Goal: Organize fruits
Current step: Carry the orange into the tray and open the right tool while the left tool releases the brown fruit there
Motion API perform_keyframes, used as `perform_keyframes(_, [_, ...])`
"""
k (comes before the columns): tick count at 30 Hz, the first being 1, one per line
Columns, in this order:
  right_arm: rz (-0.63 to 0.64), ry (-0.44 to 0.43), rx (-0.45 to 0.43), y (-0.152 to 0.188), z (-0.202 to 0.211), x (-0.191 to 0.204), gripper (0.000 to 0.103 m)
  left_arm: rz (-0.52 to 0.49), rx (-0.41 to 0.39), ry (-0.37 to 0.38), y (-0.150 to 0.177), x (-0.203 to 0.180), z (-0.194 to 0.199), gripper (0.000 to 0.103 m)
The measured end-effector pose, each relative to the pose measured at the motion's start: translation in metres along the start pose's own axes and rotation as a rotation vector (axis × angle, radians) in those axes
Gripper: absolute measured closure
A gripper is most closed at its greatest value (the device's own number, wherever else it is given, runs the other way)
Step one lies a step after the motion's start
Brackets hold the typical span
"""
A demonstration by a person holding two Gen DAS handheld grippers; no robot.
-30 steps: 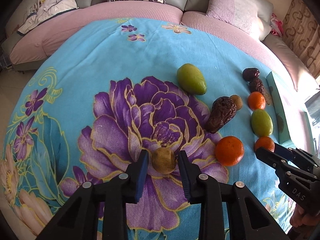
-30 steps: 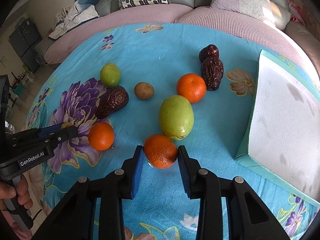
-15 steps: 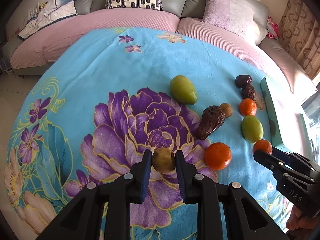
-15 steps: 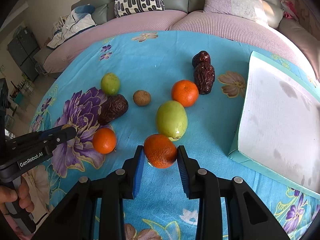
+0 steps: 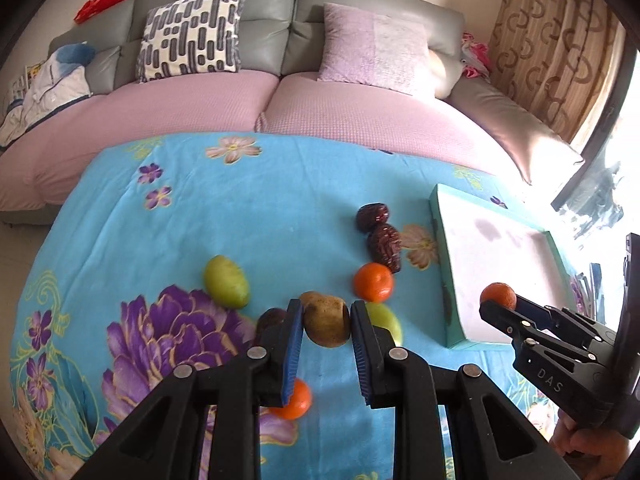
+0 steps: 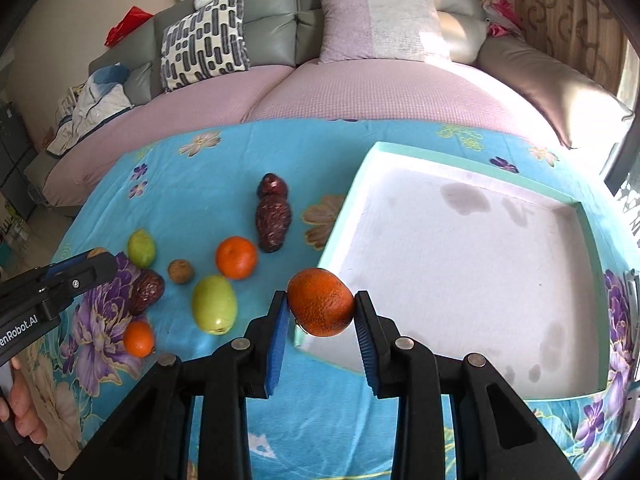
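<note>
Two fruits were held aloft | left gripper (image 5: 325, 322) clamped on kiwi (image 5: 326, 320) | right gripper (image 6: 321, 314) clamped on orange (image 6: 320, 302), tray (image 6: 460, 248) empty at 1 o'clock | seven fruits left on the surface (image 6: 200, 176)

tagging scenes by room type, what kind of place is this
Most likely a home living room. A grey sofa with cushions curves round a table under a floral cloth, a curtain hangs by a bright window, and clothes lie on the seat.
</note>
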State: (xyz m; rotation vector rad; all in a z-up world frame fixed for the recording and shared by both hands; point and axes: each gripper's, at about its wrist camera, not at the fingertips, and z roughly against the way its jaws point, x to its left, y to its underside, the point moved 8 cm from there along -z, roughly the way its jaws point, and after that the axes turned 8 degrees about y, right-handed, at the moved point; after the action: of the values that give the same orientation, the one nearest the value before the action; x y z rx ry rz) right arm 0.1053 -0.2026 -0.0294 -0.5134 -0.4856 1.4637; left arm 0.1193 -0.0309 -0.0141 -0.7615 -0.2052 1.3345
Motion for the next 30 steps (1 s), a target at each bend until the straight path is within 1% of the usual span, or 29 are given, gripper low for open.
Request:
perform_keyframes(6, [-0.091, 0.118, -0.011, -0.009, -0.003, -0.063, 0.069, -0.099, 0.045, 0.06, -0.014, -0.054, -0.032, 0.078])
perform_keyframes(12, [-0.18, 0.163, -0.003, -0.013, -0.005, -0.109, 0.069, -0.154, 0.109, 0.122, -0.018, -0.101, -0.068, 0.078])
perform_keyframes(17, [-0.243, 0.198, 0.019, -0.001, -0.008, -0.145, 0.069, -0.208, 0.158, 0.136, -0.014, -0.134, -0.095, 0.078])
perform_keyframes(23, [-0.315, 0.22, 0.049, 0.008, -0.015, -0.178, 0.069, -0.232, 0.222, 0.127, -0.008, -0.151, -0.127, 0.078])
perform_keyframes(30, [-0.341, 0.23, 0.105, 0.022, -0.03, -0.191, 0.069, -0.231, 0.282, 0.106, 0.006, -0.154, -0.152, 0.078])
